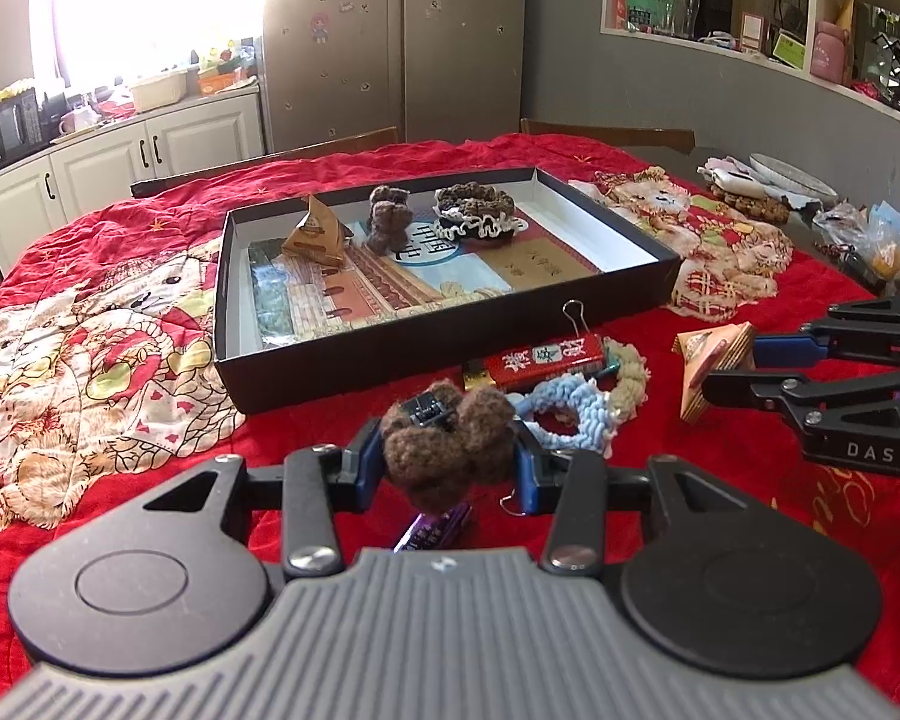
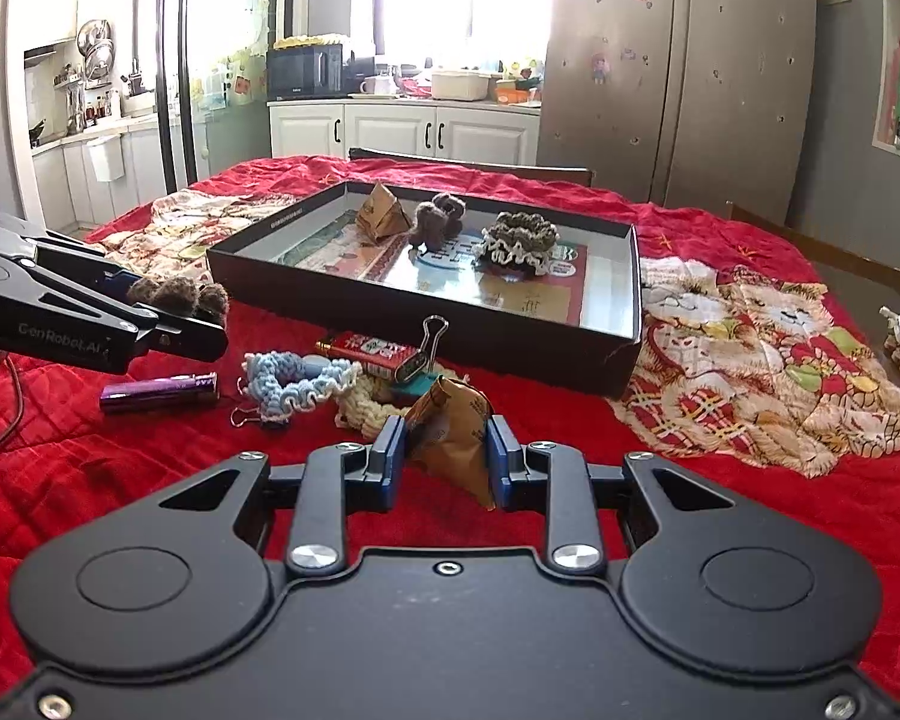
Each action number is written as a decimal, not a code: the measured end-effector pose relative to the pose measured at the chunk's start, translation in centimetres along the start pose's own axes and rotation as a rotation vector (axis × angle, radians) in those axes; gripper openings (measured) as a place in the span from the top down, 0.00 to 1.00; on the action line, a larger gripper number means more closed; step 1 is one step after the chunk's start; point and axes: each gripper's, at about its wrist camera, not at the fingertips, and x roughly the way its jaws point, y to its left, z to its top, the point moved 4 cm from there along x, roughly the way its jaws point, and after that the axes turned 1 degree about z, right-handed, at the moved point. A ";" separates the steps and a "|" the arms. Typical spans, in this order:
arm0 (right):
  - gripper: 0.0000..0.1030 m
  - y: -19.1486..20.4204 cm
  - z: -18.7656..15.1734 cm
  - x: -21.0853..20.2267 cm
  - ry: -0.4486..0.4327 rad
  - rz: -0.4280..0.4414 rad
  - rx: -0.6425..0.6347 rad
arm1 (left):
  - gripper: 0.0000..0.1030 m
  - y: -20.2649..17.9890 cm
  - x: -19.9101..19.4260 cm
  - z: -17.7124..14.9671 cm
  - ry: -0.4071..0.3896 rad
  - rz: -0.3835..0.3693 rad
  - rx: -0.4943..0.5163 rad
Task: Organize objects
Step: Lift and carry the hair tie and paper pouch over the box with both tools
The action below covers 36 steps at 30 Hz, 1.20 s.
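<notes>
My left gripper (image 1: 447,468) is shut on a brown knitted clip (image 1: 444,453), held just above the red cloth; in the right wrist view the same left gripper (image 2: 207,315) and its brown knitted clip (image 2: 177,294) appear at the left. My right gripper (image 2: 444,456) is shut on a brown pyramid packet (image 2: 450,426); from the left wrist view this right gripper (image 1: 732,369) and the pyramid packet (image 1: 705,360) show at the right. The black shallow box (image 1: 570,324) lies ahead, holding another pyramid packet (image 1: 315,231), a brown knitted clip (image 1: 390,219) and a frilly scrunchie (image 1: 477,213).
Between the grippers and the box lie a red packet with a binder clip (image 1: 546,357), a light blue scrunchie (image 2: 297,384), a beige scrunchie (image 1: 627,372) and a purple tube (image 2: 159,390). Bags and a plate (image 1: 792,174) crowd the right table edge. Chairs stand behind the table.
</notes>
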 end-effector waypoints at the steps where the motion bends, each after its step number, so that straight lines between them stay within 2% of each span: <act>1: 0.74 0.0 0.1 -0.1 -0.002 0.000 0.000 | 0.55 0.0 0.0 0.1 0.000 -0.002 0.000; 11: 0.74 -0.3 2.4 -1.6 -0.048 0.021 -0.007 | 0.55 0.5 -0.8 1.9 -0.042 0.019 -0.001; 21: 0.74 -0.1 7.4 -2.3 -0.133 0.030 -0.064 | 0.55 1.5 0.0 4.7 -0.067 0.067 -0.005; 26: 0.74 0.5 9.9 -1.0 -0.147 0.051 -0.082 | 0.55 2.8 0.9 6.3 -0.071 0.092 -0.043; 36: 0.74 1.9 12.9 4.3 -0.126 0.093 -0.103 | 0.54 5.4 4.0 8.5 -0.063 0.159 -0.099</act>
